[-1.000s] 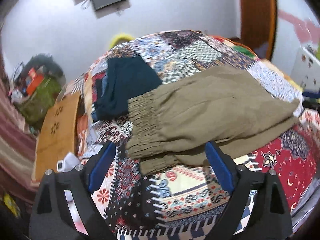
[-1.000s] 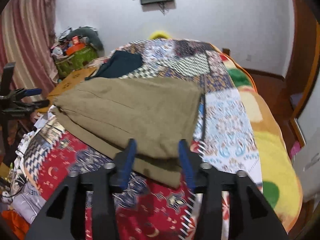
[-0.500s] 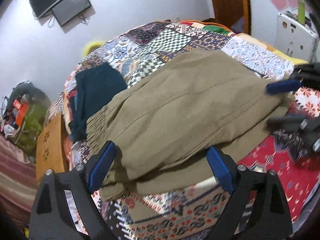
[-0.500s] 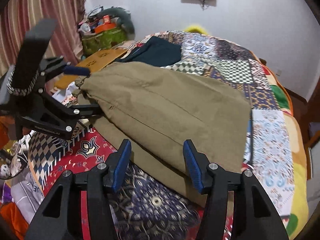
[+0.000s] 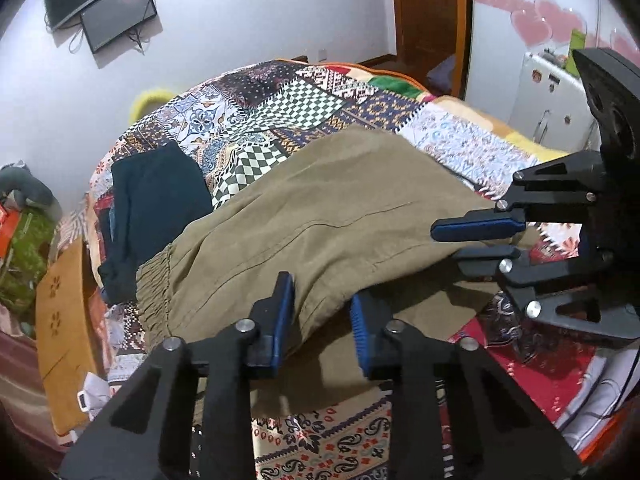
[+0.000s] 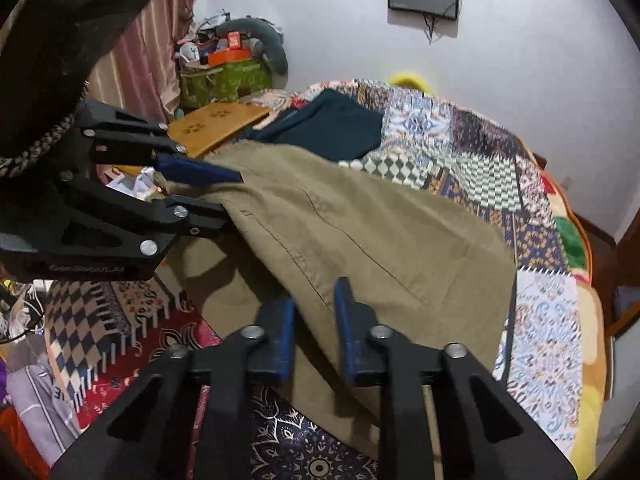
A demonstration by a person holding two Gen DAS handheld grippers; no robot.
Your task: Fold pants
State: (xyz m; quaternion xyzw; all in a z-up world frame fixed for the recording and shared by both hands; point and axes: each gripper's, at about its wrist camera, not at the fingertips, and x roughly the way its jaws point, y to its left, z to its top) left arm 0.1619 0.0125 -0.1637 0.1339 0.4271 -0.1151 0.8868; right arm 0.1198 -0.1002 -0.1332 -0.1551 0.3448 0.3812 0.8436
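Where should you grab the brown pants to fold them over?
Grab the near long edge of the brown pants, coming from the front of the bed. That top layer lifts off the layer beneath, so fingers fit around it. The left hand-held gripper and right hand-held gripper already straddle this edge.

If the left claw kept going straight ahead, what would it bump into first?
Probably the olive-green cotton pants: the left claw already has their lifted near edge between its blue pads, though depth is unclear.
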